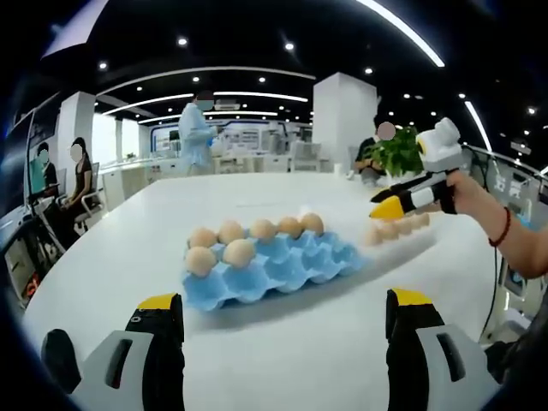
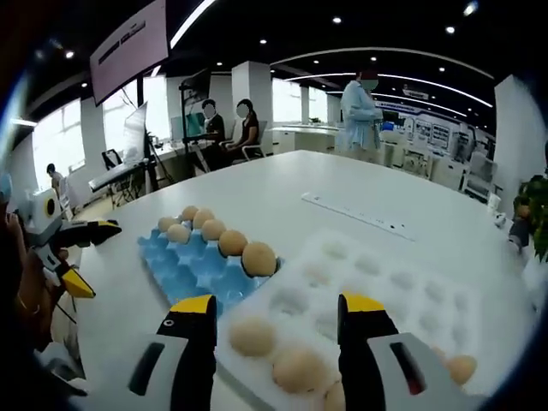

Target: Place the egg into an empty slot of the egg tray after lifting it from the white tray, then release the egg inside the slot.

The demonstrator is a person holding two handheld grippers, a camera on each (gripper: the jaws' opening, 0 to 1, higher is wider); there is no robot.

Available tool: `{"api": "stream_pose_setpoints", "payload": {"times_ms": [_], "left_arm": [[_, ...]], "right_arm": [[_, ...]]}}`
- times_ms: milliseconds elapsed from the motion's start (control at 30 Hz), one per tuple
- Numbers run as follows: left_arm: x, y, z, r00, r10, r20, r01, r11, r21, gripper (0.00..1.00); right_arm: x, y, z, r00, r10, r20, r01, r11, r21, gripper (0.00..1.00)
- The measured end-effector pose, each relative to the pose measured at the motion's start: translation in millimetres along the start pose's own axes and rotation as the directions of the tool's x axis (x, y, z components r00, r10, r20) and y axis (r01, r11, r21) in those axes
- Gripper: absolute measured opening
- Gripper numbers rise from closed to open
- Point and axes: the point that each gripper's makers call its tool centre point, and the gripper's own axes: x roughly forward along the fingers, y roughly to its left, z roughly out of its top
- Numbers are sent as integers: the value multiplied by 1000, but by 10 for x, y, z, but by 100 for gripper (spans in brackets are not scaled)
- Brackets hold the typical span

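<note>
The right gripper [image 2: 276, 330] is held with jaws apart over eggs [image 2: 253, 336] on the white tray [image 2: 385, 274], beside the blue egg tray [image 2: 190, 270]; the left gripper [image 1: 285, 330] is also spread.

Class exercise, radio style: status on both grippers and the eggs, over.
Left gripper open, empty. Right gripper open over white tray, egg between jaws, ungripped. Blue egg tray has free slots. Nothing blocking.
</note>
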Motion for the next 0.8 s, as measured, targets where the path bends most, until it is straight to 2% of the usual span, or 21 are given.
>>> {"api": "stream_pose_setpoints", "payload": {"times_ms": [300,500,800], "left_arm": [[-1,-6,9,1000,3,-2,-3,1000,5,100],[-2,-15,-4,1000,4,-5,-4,1000,12,100],[-22,-13,-9,1000,4,-3,-4,1000,9,100]], "right_arm": [[-150,-186,-83,999,-46,2,46,998,32,59],[-239,-332,-76,997,-76,20,75,995,58,58],[-288,-450,-237,994,-109,7,108,990,87,57]]}}
